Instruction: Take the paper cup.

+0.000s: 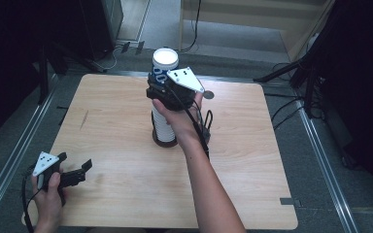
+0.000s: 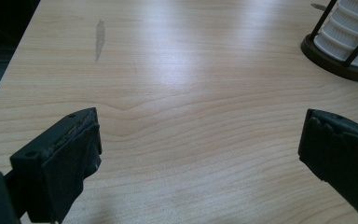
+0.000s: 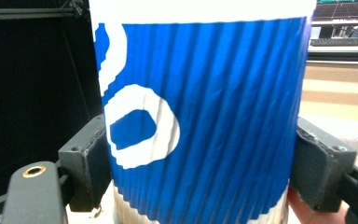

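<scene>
I have the right gripper [image 1: 167, 80] clamped across a blue ribbed paper cup [image 3: 200, 116], one jaw on each side of its wall, and the cup sits at the top of a stack of white cups [image 1: 161, 124] held in a dark wire rack [image 1: 165, 141] near the middle of the wooden table [image 1: 126, 126]. From above I see the cup's white rim [image 1: 165, 57] well up over the rack, so I judge I am either lifting it off the stack or setting it on; I cannot tell which. My left gripper [image 1: 73, 174] rests low at the near left corner of the table, jaws spread wide with nothing between them, well apart from the rack. The main risk, as I read it, is the squeeze: a paper wall like this will buckle if I press harder, and a dented cup jams in the one below. If the cup is still nested, pulling up could drag the next cup or the whole rack with it, since nothing steadies the base. A tilt of my wrist could also catch the rack's uprights and tip it over.
</scene>
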{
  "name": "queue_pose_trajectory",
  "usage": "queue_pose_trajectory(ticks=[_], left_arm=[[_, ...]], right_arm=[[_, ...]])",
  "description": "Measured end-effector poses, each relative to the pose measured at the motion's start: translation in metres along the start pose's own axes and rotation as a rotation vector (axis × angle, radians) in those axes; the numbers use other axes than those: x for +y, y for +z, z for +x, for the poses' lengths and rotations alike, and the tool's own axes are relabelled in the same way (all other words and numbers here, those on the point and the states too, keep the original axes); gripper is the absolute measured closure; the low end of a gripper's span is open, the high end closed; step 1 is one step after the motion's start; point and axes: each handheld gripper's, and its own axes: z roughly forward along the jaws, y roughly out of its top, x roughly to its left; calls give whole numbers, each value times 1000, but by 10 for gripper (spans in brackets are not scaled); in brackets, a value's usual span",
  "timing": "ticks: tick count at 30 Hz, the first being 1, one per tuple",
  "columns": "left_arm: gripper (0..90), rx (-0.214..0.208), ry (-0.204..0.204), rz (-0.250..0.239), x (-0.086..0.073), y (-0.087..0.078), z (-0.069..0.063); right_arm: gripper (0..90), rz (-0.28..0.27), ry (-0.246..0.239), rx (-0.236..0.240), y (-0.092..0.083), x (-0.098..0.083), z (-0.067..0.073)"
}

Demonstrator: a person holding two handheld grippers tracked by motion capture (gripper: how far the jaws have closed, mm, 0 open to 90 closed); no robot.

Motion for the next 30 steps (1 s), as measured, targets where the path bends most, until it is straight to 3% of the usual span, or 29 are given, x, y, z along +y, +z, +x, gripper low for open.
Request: queue_pose_trajectory(ticks=[30], left_arm=[[2, 4, 1, -4, 0, 0, 0]], right_arm=[[193, -70, 11, 7, -8, 36, -1]])
